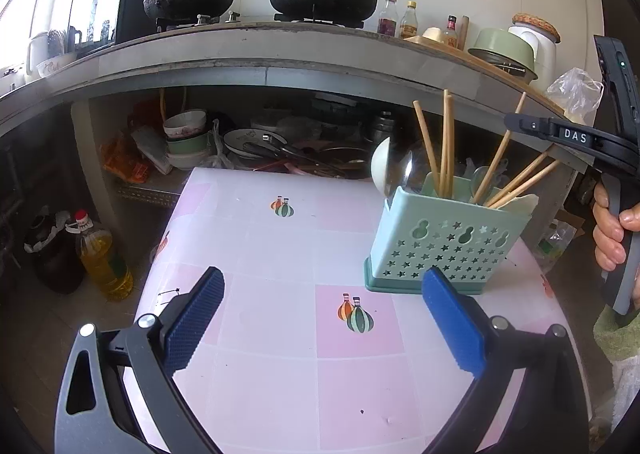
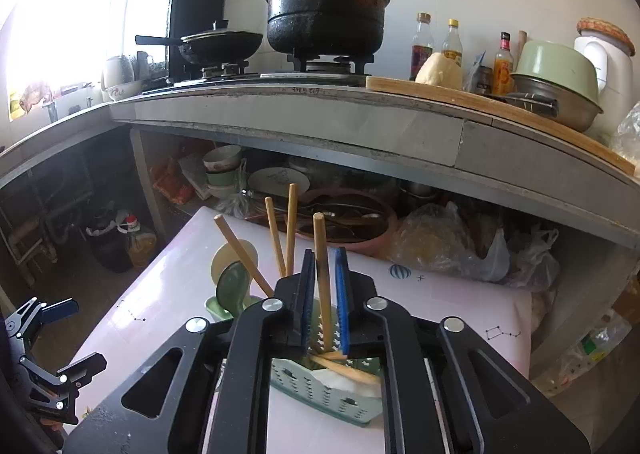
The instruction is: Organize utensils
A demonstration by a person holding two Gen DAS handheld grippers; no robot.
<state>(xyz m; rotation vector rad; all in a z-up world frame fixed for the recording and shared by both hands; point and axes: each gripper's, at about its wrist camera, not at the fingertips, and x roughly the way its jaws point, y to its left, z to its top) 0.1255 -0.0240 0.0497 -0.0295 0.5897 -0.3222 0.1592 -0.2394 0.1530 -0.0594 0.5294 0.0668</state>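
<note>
— Left tool (image 1: 322, 320)? 
— Spread wide over the pink table (image 1: 280, 394), nothing between the pads.
— Right tool (image 2: 324, 294)?
— Above the green utensil holder (image 2: 320, 386), narrowly parted around one upright chopstick (image 2: 322, 266); possibly touching the left pad, hard to tell.
— Holder?
— Standing at the table's right, filled with chopsticks and spoons (image 1: 384, 170).

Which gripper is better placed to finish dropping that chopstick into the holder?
Right. The right gripper sits above the holder with the chopstick between its pads. The left gripper is open, empty, beside it.
</note>
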